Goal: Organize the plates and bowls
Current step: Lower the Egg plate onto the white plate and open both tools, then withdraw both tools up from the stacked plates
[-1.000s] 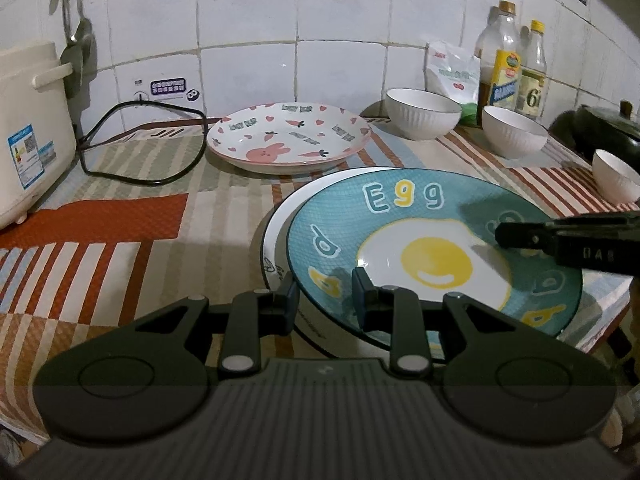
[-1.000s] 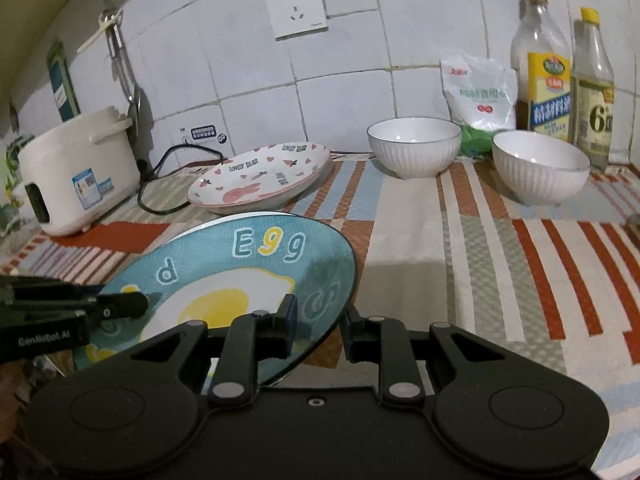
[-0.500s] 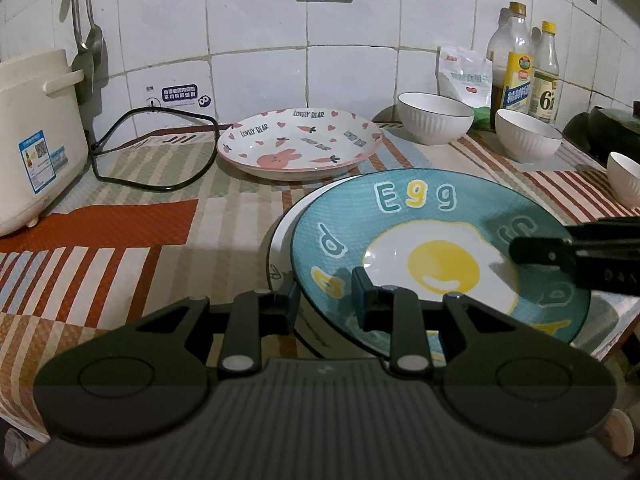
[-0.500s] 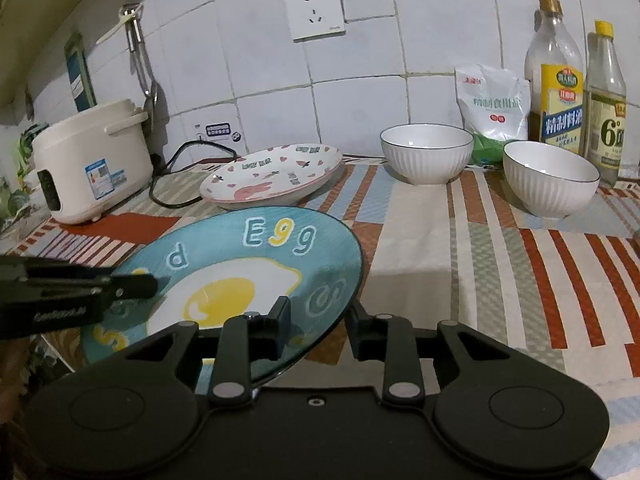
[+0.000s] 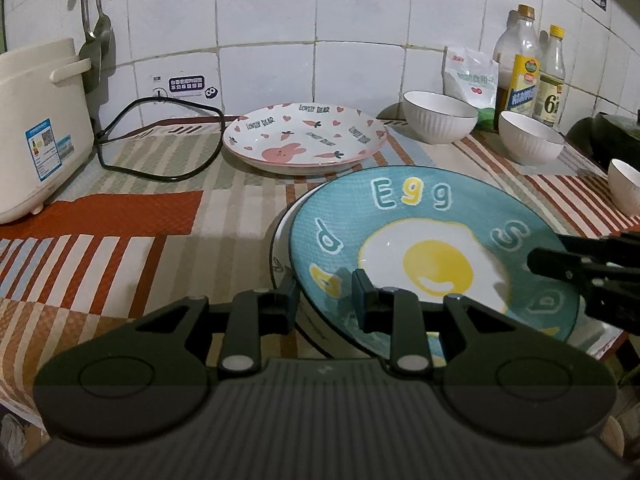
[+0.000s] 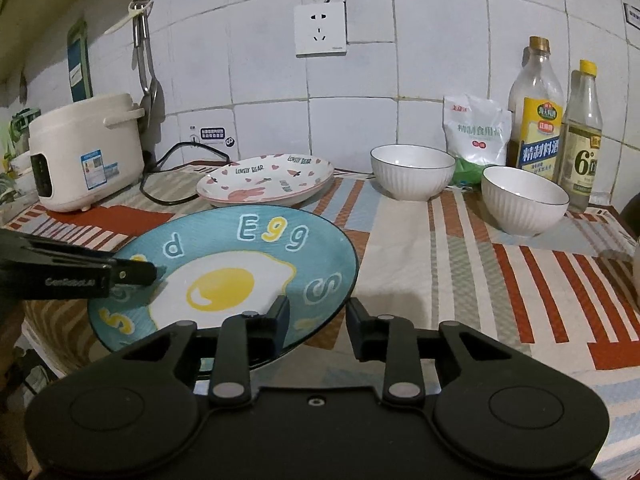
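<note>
A cream plastic rice cooker (image 5: pixel 36 128) with a smooth, rounded body stands at the far left, its near side cut by the frame; a black cord (image 5: pixel 160 136) loops from it over the woven tablecloth (image 5: pixel 120 220) striped in orange, white and grey; beyond the cord lies a shallow glazed ceramic plate printed with a pink rabbit, hearts and carrots (image 5: pixel 304 140), flat on the cloth near the tiled wall; in front of it, at the table's near edge, is the round teal ceramic plate painted with a fried egg and the word "Egg" (image 5: pixel 432 240), tilted over a white plate with a dark rim line (image 5: pixel 280 248), of which only a thin crescent shows; the left gripper (image 5: pixel 324 296), matte black plastic, has its narrow jaws clamped on the teal plate's near rim, one finger above and one below; the right gripper (image 6: pixel 318 316) straddles the opposite rim; its jaws have just been opening, and the outer finger stands clear of the plate's edge; farther right, two white ribbed ceramic bowls with thin dark rims (image 5: pixel 438 120) (image 5: pixel 530 138) sit upright, well apart from the plates; a third white bowl (image 5: pixel 626 188) is half cut off; a dark rounded object at the right edge is too dim to identify.
</note>
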A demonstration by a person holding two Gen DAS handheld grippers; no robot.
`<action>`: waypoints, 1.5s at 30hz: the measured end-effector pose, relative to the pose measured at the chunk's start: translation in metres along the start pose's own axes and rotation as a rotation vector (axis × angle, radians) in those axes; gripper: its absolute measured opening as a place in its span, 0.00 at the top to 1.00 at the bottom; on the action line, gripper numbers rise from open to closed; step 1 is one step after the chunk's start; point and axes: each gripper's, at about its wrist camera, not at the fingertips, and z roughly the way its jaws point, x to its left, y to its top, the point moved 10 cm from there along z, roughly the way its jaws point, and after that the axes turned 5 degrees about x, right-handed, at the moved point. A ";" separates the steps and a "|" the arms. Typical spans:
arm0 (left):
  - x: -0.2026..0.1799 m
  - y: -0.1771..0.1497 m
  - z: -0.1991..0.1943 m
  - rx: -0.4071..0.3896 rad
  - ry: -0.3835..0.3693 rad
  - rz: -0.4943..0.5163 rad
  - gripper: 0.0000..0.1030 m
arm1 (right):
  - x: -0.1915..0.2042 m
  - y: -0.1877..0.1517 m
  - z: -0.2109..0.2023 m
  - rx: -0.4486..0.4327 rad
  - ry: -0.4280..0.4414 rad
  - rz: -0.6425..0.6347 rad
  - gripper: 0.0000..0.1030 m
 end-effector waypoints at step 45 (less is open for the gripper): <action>-0.021 0.029 -0.187 -0.061 -0.102 0.092 0.22 | 0.061 0.063 -0.162 -0.042 0.253 -0.126 0.32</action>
